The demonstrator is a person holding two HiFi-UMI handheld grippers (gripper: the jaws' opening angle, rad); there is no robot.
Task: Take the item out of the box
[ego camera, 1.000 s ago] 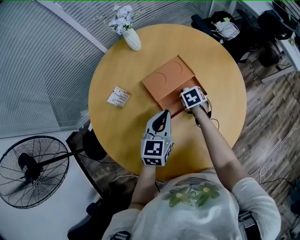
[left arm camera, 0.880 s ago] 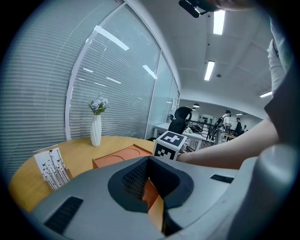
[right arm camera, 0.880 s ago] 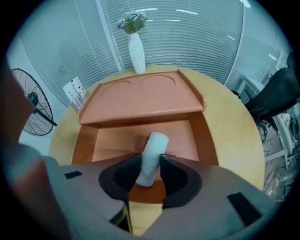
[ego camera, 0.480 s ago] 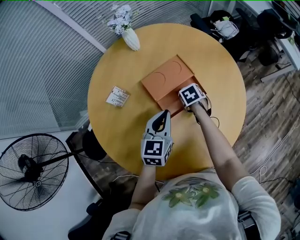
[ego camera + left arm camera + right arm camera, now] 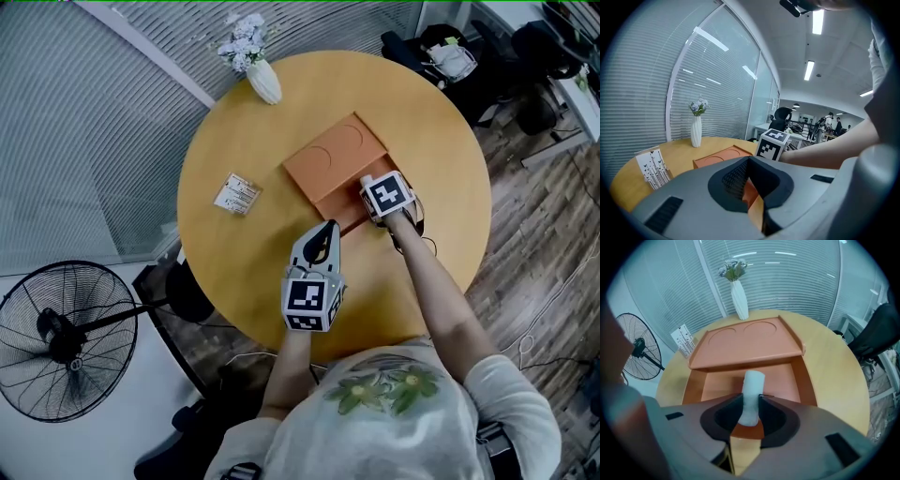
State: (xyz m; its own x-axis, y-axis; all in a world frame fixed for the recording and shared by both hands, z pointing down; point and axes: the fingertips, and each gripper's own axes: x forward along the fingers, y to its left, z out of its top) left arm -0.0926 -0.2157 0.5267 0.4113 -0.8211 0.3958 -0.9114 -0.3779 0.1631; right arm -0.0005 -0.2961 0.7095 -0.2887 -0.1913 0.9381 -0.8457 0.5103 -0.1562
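A white vase of flowers (image 5: 264, 80) stands at the round counter's (image 5: 436, 122) upper-left edge, a small printed card (image 5: 237, 193) lies at its left, and a black fan (image 5: 66, 337) stands on the floor at lower left.

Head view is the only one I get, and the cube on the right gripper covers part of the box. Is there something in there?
Observer: Yes. The right gripper view shows a white roll in the open tray of the orange box.
Operator: Has the gripper got it?
Observer: The right gripper is closing its jaws on the white roll, and the pads look to be against both its sides.
Operator: What about the other gripper?
Observer: The left gripper has its jaws together with nothing between them.
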